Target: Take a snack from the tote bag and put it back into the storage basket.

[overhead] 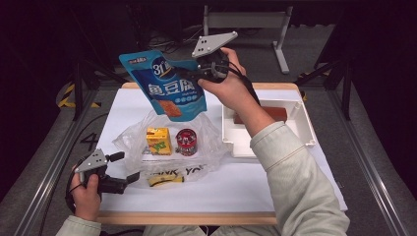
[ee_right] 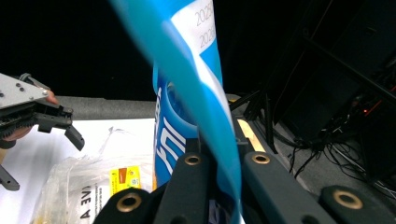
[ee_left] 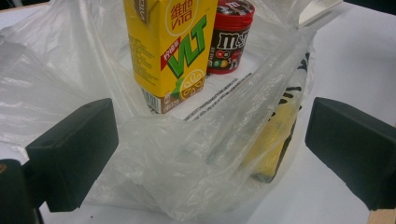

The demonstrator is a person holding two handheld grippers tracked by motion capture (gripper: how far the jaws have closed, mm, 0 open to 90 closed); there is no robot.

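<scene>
Blue snack pouch [overhead: 164,83] held up in the air above the clear plastic bag [overhead: 206,135] and the white table [overhead: 236,187] in the high view, pinched at its right edge by the right gripper [overhead: 199,73]. Long axis running from upper left down to lower right, top edge tilted toward the far left, printed face turned to the camera. Jaws clamped flat on the pouch's edge. Left gripper [overhead: 125,169] resting low at the table's near left corner, jaws spread wide, just beside the plastic bag. Inside the bag: yellow drink carton [overhead: 158,141] and red candy tub [overhead: 186,142], both upright, side by side. White tray [overhead: 305,123] to the right.

Seen from the left gripper view: jaws wide apart, plastic bag [ee_left: 187,163] bunched between them, not pressed. Carton [ee_left: 170,51] and tub [ee_left: 231,37] standing beyond.

Seen from the right gripper view: pouch [ee_right: 187,93] rising edge-on from between the closed jaws, squeezed tight, left gripper [ee_right: 70,133] far off at left.
</scene>
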